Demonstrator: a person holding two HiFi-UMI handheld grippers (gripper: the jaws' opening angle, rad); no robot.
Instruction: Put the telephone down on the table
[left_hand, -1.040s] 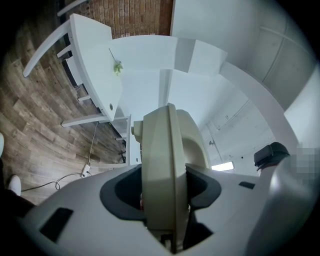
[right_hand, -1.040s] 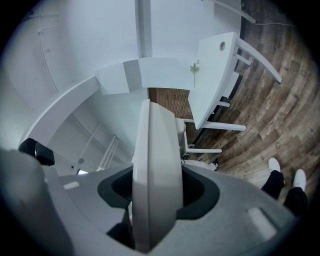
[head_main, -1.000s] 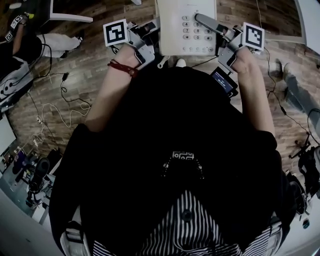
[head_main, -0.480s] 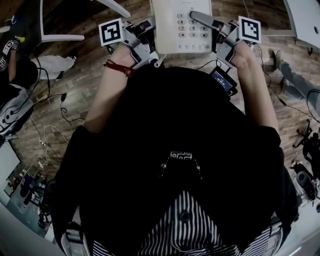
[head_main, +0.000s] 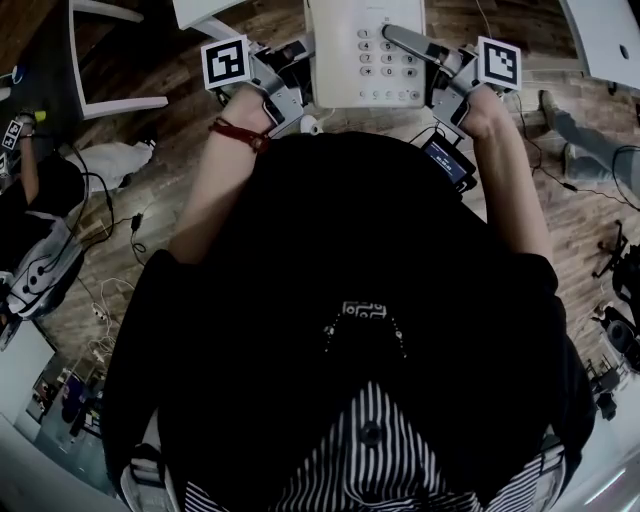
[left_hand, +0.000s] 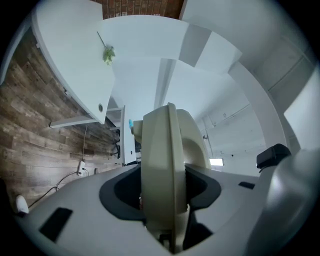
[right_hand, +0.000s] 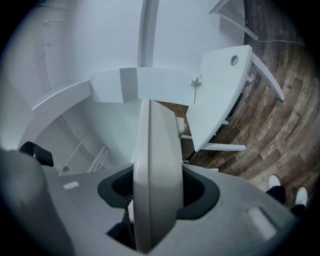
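A cream push-button telephone (head_main: 365, 55) is held in the air above a wooden floor, at the top middle of the head view. My left gripper (head_main: 303, 75) is shut on its left edge, and my right gripper (head_main: 405, 45) is shut on its right edge, one jaw lying across the keypad. In the left gripper view the telephone's edge (left_hand: 160, 165) stands upright between the jaws of the left gripper (left_hand: 162, 200). The right gripper view shows the same, with the telephone (right_hand: 155, 170) in the right gripper (right_hand: 152, 200). The handset is hidden from me.
White tables stand around: one at the top right (head_main: 605, 40), one at the top left (head_main: 200, 12), also seen as a white table (left_hand: 75, 65) and a white table (right_hand: 220, 95). Cables (head_main: 110, 290) and another person (head_main: 45, 200) are at the left. A small screen device (head_main: 447, 160) hangs below my right hand.
Both grippers keep hold of the telephone. The floor below has slid past, and white table edges have come into view at the top left and right.
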